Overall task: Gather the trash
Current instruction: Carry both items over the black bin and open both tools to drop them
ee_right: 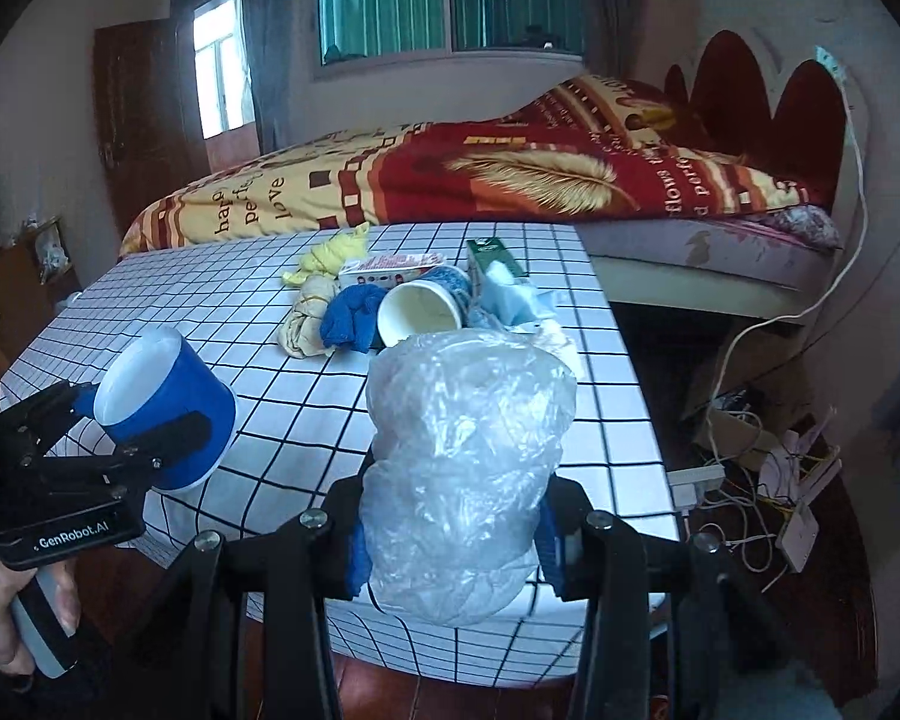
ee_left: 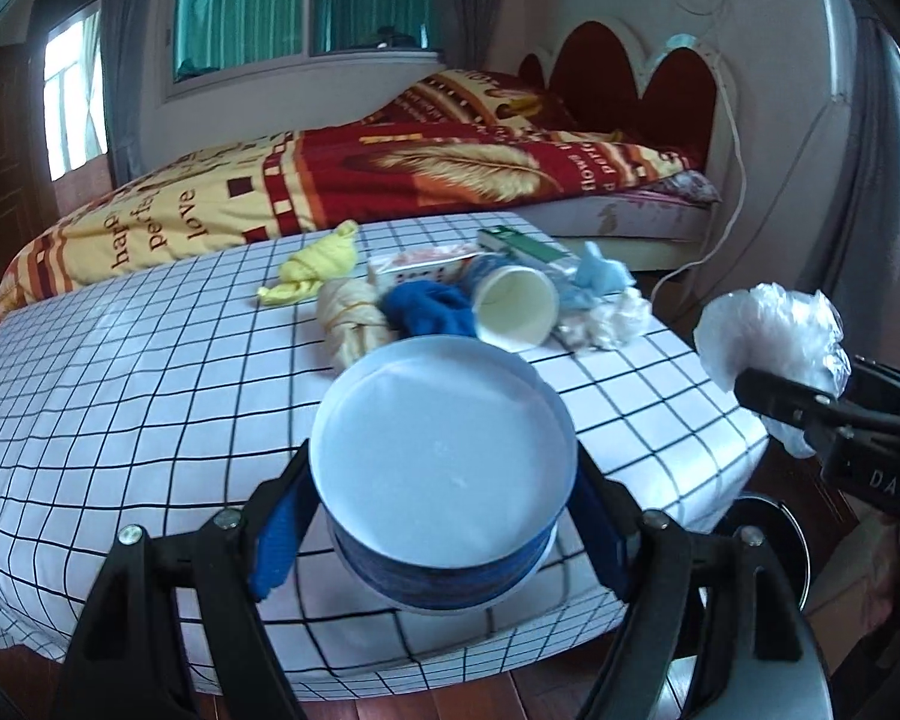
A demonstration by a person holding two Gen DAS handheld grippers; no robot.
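Left tool (ee_left: 444, 540): black linkage arms, silver screws, blue pads, "GenRobot.AI" marking.
Right tool (ee_right: 456, 546): black, "DAS" lettering.

The left tool (ee_left: 444, 516) is pointing forward and downward, its two blue-padded fingers (ee_left: 276, 534) standing wide and pressing on either side of a blue cup (ee_left: 444, 480). The right tool (ee_right: 450, 540) is angling down the same way beside it, its fingers squeezing a crumpled clear plastic bag (ee_right: 468, 468). A hand (ee_right: 12, 618) is wrapping around the left tool's grey handle.
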